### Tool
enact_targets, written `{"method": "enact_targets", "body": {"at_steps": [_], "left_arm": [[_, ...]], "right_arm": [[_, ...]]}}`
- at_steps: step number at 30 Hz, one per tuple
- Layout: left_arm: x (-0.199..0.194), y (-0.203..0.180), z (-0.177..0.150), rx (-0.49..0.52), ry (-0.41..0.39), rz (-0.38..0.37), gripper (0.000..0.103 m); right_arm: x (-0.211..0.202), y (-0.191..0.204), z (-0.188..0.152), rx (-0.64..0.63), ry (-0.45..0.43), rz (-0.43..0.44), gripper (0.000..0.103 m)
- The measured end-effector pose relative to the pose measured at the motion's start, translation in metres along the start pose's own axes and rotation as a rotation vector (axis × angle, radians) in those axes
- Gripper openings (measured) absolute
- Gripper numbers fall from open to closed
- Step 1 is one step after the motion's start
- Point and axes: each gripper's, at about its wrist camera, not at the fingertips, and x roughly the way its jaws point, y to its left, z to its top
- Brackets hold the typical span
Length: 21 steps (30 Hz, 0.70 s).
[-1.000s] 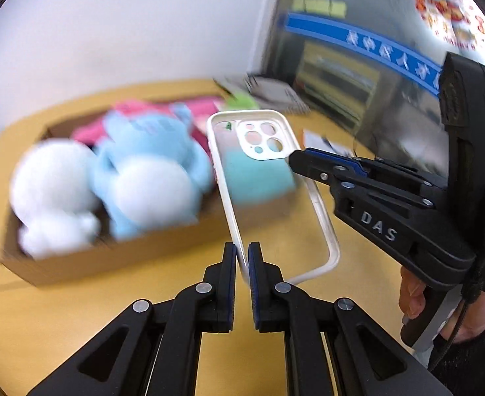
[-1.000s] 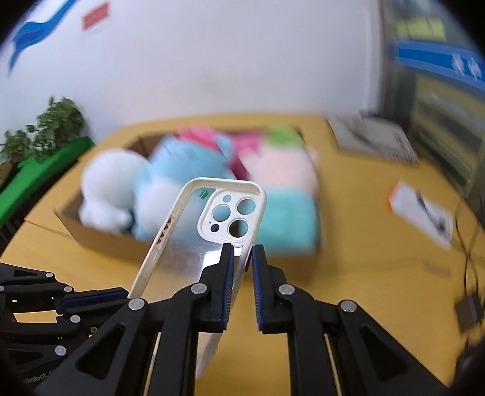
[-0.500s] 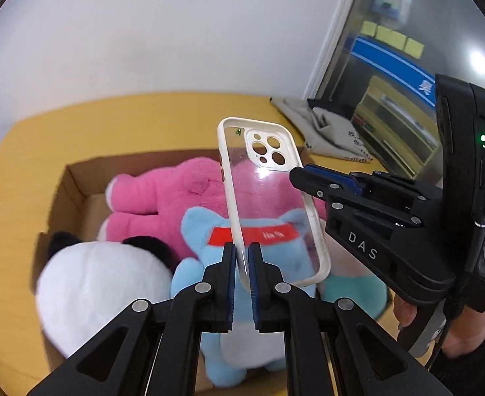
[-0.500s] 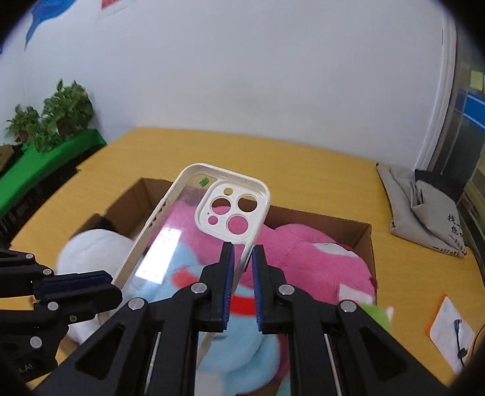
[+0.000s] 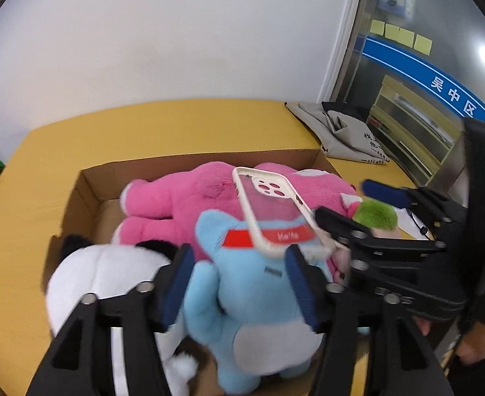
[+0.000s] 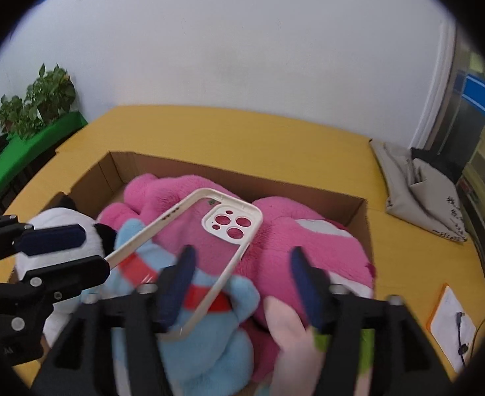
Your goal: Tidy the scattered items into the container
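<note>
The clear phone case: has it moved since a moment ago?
Yes. The phone case has dropped from upright between shut fingers to lie tilted over the plush toys inside the cardboard box; both hand-held grippers are now open.

Phone case [image 5: 277,216] atop plush toys [image 5: 206,194] in cardboard box [image 5: 87,184]; bag [image 5: 344,132] behind box on table [image 5: 163,125].

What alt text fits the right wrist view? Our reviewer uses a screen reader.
A clear, white-rimmed phone case lies over pink and blue plush toys in a cardboard box, between the open right tool and open left tool.
</note>
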Motion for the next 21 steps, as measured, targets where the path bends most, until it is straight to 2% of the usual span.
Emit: {"method": "enact_targets", "body": {"at_steps": [5,8,11,15,21], "left_arm": [[-0.06,0.0,-0.045,0.016,-0.08,0.062,0.096],[-0.093,-0.004,-0.077,0.018,-0.118,0.093,0.101],[-0.121,-0.011,-0.111,0.016,-0.161,0.138,0.103],[-0.147,-0.02,-0.145,-0.01,-0.177,0.118,0.103],[-0.173,-0.031,-0.167,-0.032,-0.203,0.108,0.103]], "right_arm": [[-0.079,0.008,-0.043,0.036,-0.081,0.034,0.079],[-0.117,0.021,-0.075,0.055,-0.102,0.027,0.079],[-0.148,0.034,-0.102,0.072,-0.119,0.02,0.079],[-0.179,0.049,-0.128,0.087,-0.145,-0.012,0.079],[-0.209,0.063,-0.147,0.064,-0.169,-0.041,0.079]]}}
